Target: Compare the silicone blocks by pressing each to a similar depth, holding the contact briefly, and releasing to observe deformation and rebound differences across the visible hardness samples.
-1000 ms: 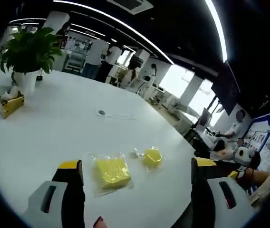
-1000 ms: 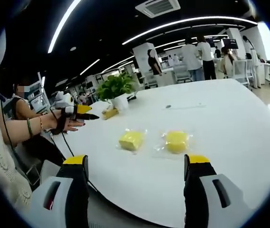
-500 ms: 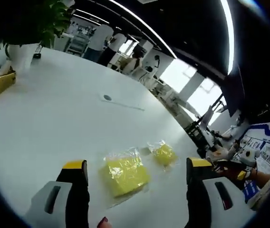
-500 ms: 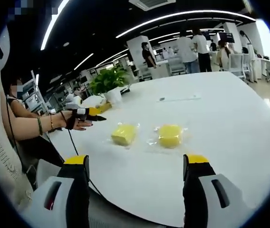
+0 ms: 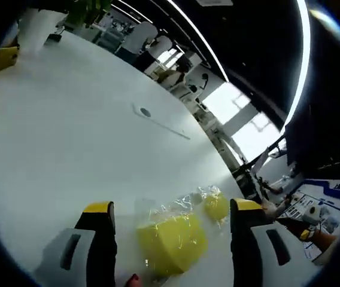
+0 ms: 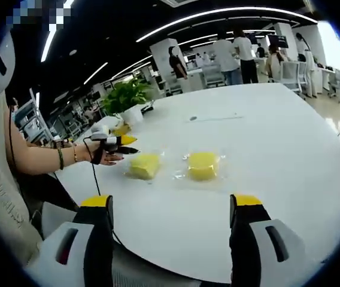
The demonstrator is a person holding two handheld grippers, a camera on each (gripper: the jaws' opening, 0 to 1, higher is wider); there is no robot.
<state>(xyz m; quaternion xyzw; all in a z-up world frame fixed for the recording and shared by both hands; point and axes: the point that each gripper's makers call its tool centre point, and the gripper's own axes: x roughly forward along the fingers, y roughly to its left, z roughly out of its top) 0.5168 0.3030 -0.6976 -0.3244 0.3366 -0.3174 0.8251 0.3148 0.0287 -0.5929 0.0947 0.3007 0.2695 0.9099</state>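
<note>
**Left gripper closes in on nearer block**

Left gripper (image 5: 169,224) is now much nearer the bagged yellow block (image 5: 171,242), which sits between its spread jaws, no contact visible. In the right gripper view, the left gripper (image 6: 127,145) has advanced from well left of the left-hand block (image 6: 143,165) to just beside it. Right gripper (image 6: 171,212) has eased back a little from the tabletop (image 6: 260,149).

White counter (image 6: 290,149) spreading ahead of the right tongs. Potted green plant (image 6: 125,95) far ahead and left, at its far edge. People standing (image 6: 225,52) well beyond, under long ceiling lights (image 6: 218,31).
</note>
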